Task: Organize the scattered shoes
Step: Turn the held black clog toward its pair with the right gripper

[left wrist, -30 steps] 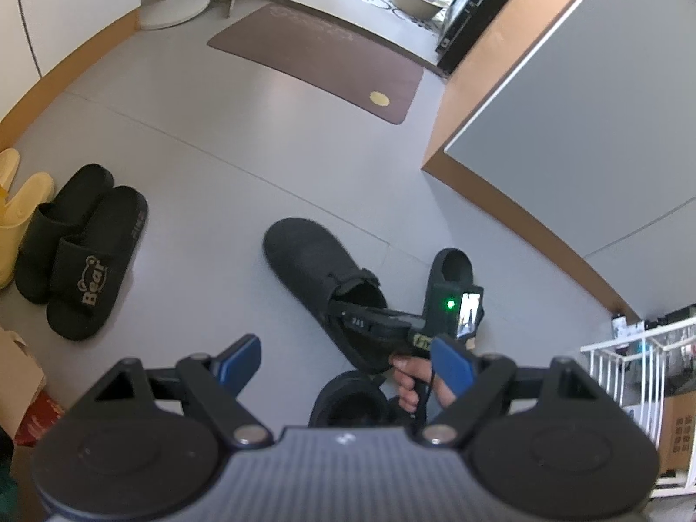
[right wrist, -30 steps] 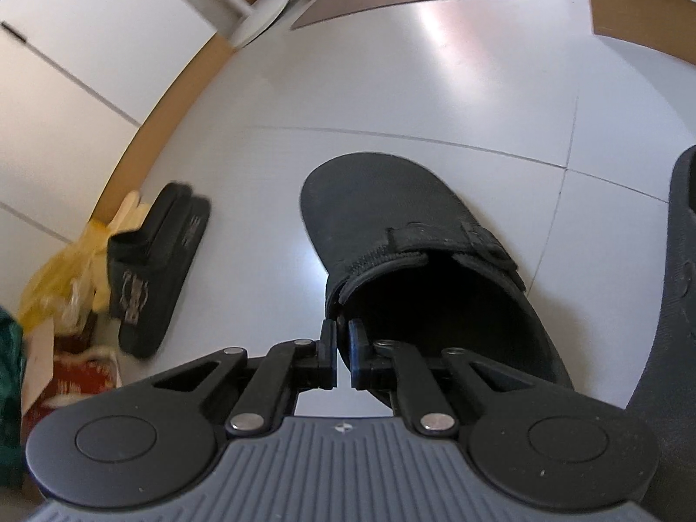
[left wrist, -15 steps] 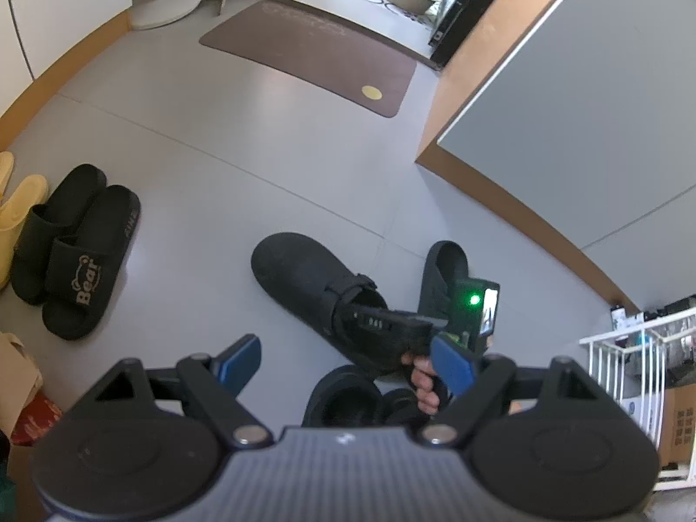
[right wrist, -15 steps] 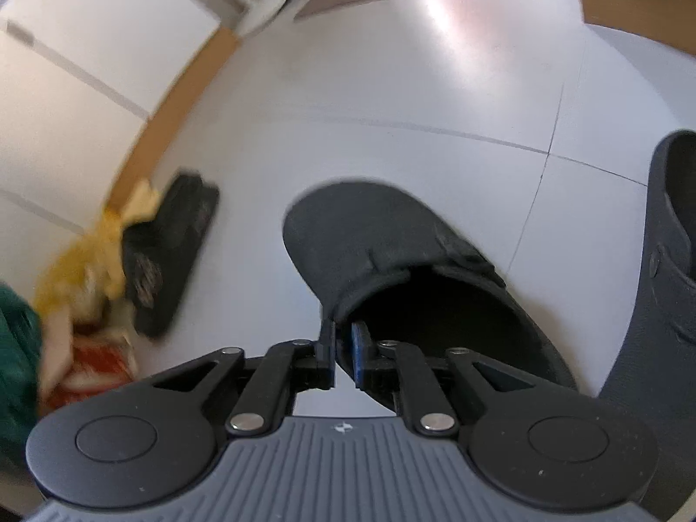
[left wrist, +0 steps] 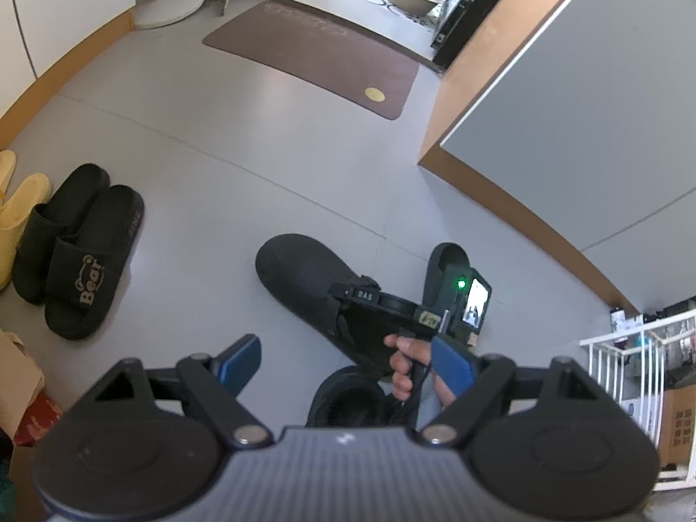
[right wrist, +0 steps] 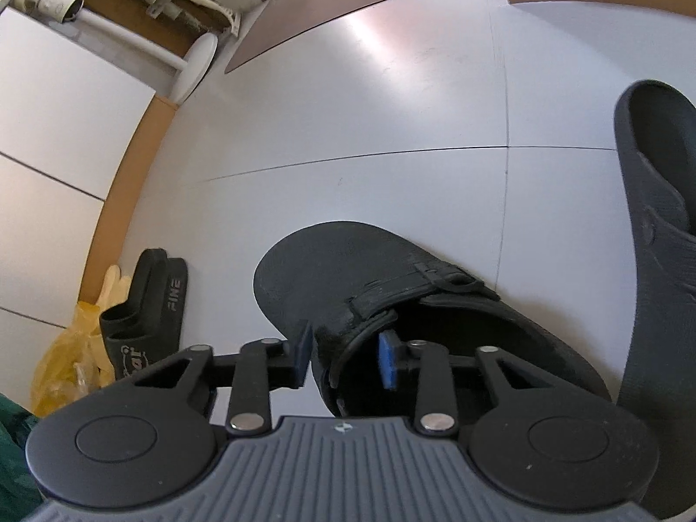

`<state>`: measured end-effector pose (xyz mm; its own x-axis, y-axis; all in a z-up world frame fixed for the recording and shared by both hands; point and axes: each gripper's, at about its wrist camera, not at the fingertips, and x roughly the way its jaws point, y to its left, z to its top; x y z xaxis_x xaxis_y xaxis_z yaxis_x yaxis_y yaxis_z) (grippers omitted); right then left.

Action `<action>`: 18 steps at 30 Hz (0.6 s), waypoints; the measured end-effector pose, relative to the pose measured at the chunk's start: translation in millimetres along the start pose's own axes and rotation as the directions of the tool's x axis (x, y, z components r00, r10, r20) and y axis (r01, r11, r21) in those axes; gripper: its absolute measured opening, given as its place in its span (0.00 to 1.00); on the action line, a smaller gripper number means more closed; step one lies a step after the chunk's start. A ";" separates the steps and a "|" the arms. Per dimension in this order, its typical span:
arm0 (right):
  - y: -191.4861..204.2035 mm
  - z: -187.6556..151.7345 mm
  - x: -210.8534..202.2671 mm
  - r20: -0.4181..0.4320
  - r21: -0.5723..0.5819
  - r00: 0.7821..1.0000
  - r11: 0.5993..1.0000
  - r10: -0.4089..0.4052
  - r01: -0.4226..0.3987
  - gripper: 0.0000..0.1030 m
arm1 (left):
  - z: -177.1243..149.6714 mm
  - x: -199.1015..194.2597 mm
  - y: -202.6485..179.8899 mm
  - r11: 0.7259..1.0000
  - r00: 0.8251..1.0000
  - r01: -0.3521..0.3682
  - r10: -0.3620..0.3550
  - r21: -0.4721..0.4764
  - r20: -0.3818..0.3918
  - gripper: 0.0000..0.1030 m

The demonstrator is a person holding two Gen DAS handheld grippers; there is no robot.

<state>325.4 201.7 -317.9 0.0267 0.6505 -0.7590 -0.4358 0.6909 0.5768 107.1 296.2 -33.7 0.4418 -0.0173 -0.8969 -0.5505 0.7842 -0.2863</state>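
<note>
A black clog (right wrist: 348,269) lies on the grey floor, toe pointing away. My right gripper (right wrist: 343,359) straddles the rim of its opening, one pad outside and one inside. A little dark gap shows at the inner pad, so the jaws are slightly open. In the left wrist view a hand (left wrist: 404,365) holds that gripper over the clog (left wrist: 304,274). The matching clog (right wrist: 652,182) (left wrist: 443,261) lies just to the right. My left gripper (left wrist: 346,356) hangs open and empty above a third dark shoe (left wrist: 348,396).
Black "Bear" slides (left wrist: 82,252) and yellow slippers (left wrist: 17,213) sit paired along the left wall. A brown mat (left wrist: 317,56) and a fan base (left wrist: 169,4) lie further off. A cabinet corner (left wrist: 543,139) and a white rack (left wrist: 639,374) stand on the right.
My right gripper's jaws went from shut to a small gap and now sit over the clog's rim. Its view has rolled. The left gripper has kept still.
</note>
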 end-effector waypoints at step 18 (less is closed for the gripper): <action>42.8 0.1 -7.6 -0.057 -0.350 0.998 0.937 0.003 -0.023 0.20 | -3.0 3.7 -11.8 1.000 1.000 0.018 -0.018 0.006 -0.016 0.84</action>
<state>306.6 226.4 -287.4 -0.0263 0.6337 -0.7731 -0.7234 0.5217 0.4522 113.1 285.0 -34.7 0.4399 -0.0417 -0.8971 -0.5380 0.7876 -0.3004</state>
